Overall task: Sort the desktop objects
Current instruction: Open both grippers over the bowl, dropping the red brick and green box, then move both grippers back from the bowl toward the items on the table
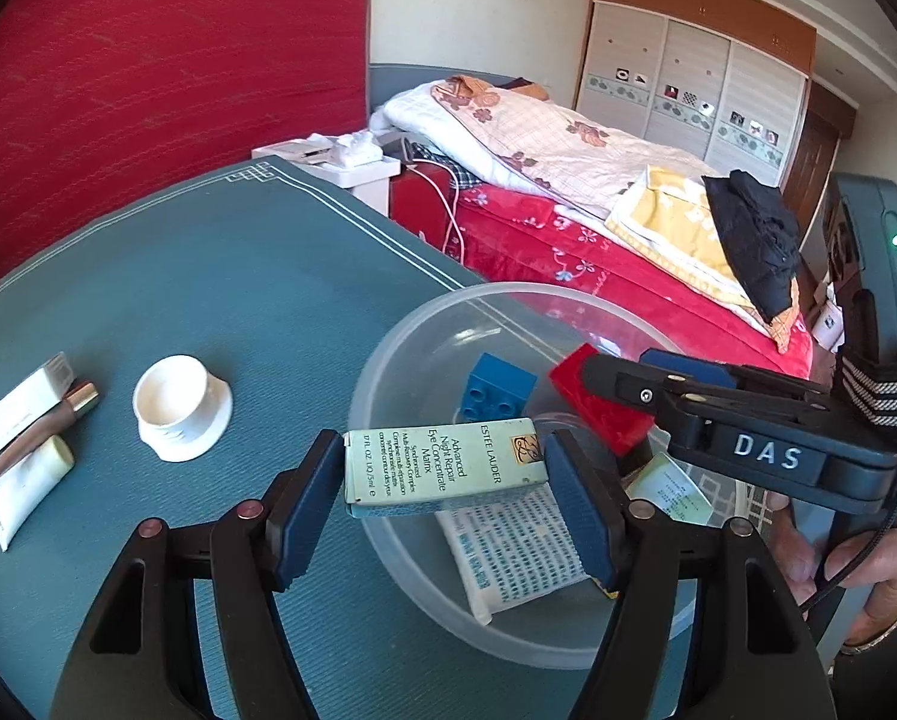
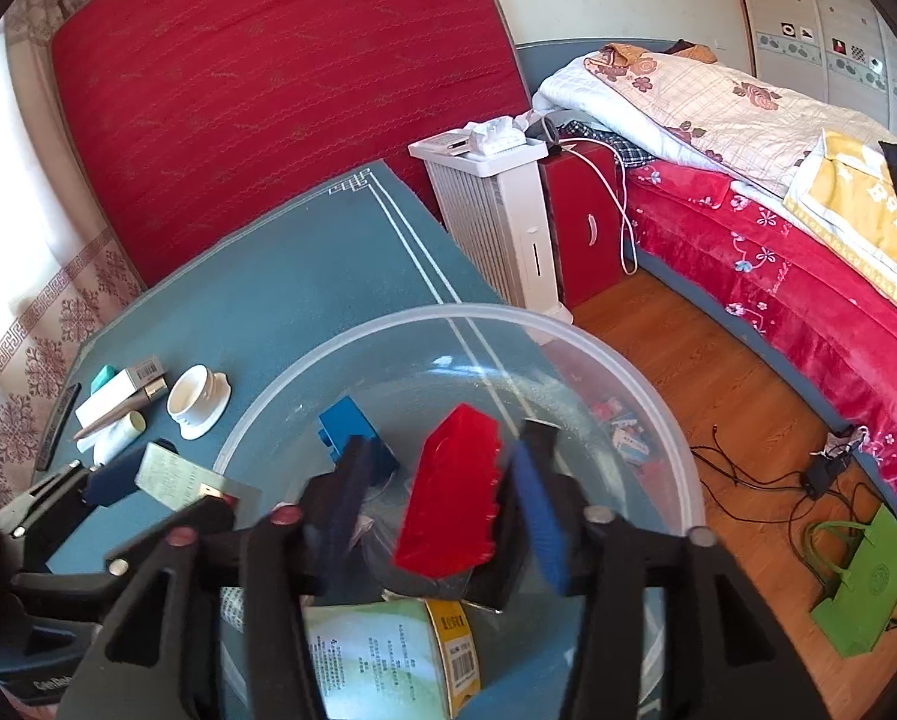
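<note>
Pale-green carton [image 1: 445, 459] crosswise, clamped by left gripper [image 1: 442, 504] over bowl [image 1: 388, 336] | red block [image 2: 451, 495] upright, loose between released right gripper [image 2: 442, 501] | blue brick [image 1: 496, 387] beyond.

Red mattress [image 2: 280, 96] standing upright at the far wall, white radiator heater [image 2: 496, 222] beside the table, bed [image 1: 598, 192] with floral quilt on the right, wardrobe [image 1: 694, 72] far behind, green paper bag [image 2: 862, 588] on the wooden floor [image 2: 688, 372]
</note>
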A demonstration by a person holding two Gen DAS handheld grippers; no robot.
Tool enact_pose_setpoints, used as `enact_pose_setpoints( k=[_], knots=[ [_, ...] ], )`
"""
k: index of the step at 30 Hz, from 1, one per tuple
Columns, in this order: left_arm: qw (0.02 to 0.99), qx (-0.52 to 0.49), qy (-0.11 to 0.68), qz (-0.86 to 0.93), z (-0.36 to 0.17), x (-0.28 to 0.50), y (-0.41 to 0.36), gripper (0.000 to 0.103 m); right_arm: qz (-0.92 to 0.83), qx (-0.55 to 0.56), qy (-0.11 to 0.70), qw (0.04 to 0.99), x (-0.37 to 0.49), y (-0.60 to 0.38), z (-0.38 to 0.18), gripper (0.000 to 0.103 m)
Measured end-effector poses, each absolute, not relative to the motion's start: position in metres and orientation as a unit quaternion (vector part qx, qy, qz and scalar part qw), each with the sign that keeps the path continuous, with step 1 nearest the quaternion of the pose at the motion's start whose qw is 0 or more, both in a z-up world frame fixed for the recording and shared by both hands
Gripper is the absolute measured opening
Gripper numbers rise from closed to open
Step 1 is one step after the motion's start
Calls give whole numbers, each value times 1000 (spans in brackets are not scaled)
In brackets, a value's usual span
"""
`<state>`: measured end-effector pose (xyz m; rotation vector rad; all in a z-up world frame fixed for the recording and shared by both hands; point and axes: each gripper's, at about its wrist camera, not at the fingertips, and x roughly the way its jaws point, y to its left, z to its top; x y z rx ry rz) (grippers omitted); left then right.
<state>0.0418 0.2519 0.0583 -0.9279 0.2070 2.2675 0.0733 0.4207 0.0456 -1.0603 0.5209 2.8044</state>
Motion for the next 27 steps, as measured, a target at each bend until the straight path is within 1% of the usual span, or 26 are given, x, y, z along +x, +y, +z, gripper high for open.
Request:
enact_pose_setpoints(
  k=[1, 3, 4, 8, 10, 11, 17, 27],
  knots=[
    [339, -360, 80, 865, 57, 41, 254, 72, 921, -346, 173, 51, 74, 422, 46, 69],
    [345, -367, 83, 860, 55, 39, 257, 72, 921, -342, 180, 54, 75, 425, 48, 80],
    [347, -369, 84, 858, 54, 39, 258, 72, 920, -341, 186, 54, 76, 426, 48, 81],
    [354, -369, 78, 856, 54, 42, 256, 73, 917, -344, 194, 56, 75, 428, 47, 82],
    [361, -365, 71, 855, 56, 43, 255, 80, 916, -345, 199, 56, 75, 429, 46, 84],
    [363, -361, 69, 856, 57, 45, 255, 80, 915, -345, 201, 56, 74, 429, 46, 85],
    [345, -341, 55, 873, 64, 47, 243, 80, 913, -343, 212, 65, 75, 433, 45, 86],
    [281, -318, 39, 905, 69, 47, 202, 80, 915, -342, 208, 56, 77, 414, 48, 86]
  ],
)
